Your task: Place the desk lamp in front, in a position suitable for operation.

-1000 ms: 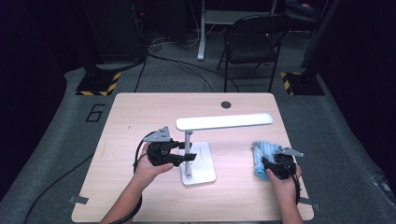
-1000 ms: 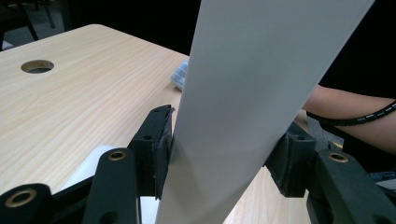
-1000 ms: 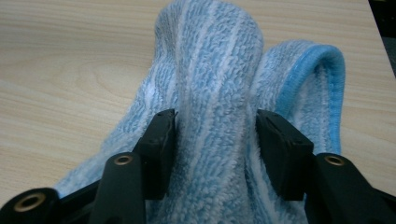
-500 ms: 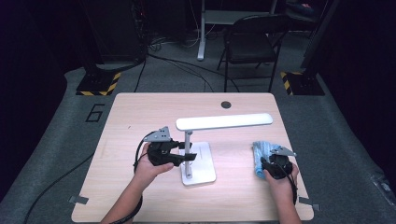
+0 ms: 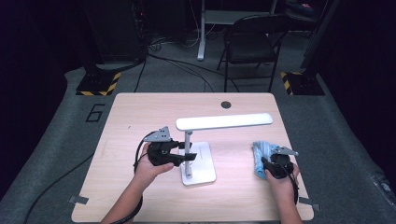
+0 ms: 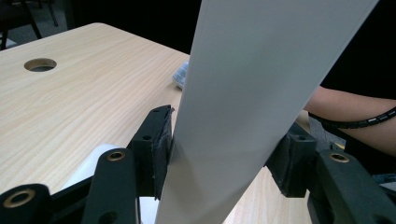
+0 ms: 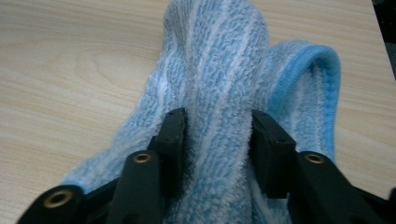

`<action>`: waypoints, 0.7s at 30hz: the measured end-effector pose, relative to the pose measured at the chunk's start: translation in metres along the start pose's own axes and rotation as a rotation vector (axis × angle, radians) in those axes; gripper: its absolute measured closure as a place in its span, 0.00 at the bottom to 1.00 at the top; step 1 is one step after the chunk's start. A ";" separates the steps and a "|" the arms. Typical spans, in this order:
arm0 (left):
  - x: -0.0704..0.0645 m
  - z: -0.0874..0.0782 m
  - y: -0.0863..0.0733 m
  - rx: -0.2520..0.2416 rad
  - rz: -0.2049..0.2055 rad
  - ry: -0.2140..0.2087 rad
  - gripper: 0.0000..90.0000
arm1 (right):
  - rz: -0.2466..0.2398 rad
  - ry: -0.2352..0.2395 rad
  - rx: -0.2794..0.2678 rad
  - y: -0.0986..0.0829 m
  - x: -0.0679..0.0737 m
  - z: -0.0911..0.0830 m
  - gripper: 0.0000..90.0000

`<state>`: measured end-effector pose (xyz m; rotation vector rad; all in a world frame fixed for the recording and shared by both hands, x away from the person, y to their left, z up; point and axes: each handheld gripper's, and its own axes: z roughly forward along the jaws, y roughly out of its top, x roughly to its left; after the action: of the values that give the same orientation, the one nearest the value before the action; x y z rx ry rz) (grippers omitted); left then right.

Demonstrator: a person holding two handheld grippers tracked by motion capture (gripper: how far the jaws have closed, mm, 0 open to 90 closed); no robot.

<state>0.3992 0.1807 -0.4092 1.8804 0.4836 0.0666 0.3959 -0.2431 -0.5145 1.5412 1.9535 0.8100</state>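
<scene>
Left gripper [image 5: 186,151] clamped on lamp stem [image 6: 252,93]; right gripper [image 7: 217,140] pinching blue cloth [image 7: 224,70] between jaws. Brace lamp firmly, lift cloth without loosening the pinch.

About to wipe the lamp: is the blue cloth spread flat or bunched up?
Bunched. The blue striped cloth rises in a fold pinched between the right tongs, with its edge looped beside it on the table.

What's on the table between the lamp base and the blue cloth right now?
Nothing: in the high view, bare wood separates the lamp base from the blue cloth held by the right gripper. The lamp head hangs above that stretch.
</scene>
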 end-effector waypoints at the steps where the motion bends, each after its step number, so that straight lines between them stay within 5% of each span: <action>1: 0.000 0.000 0.000 -0.003 0.002 -0.001 0.51 | -0.009 0.006 -0.006 0.000 0.001 0.000 0.70; 12: -0.003 0.004 0.000 -0.006 0.011 -0.005 0.53 | -0.019 0.024 -0.055 0.000 0.006 -0.010 0.77; 21: -0.010 0.010 0.002 0.002 0.023 -0.011 0.53 | -0.068 0.106 -0.096 0.004 0.029 -0.024 0.77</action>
<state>0.3930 0.1680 -0.4091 1.8874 0.4546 0.0717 0.3756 -0.2169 -0.4962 1.3945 1.9989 0.9597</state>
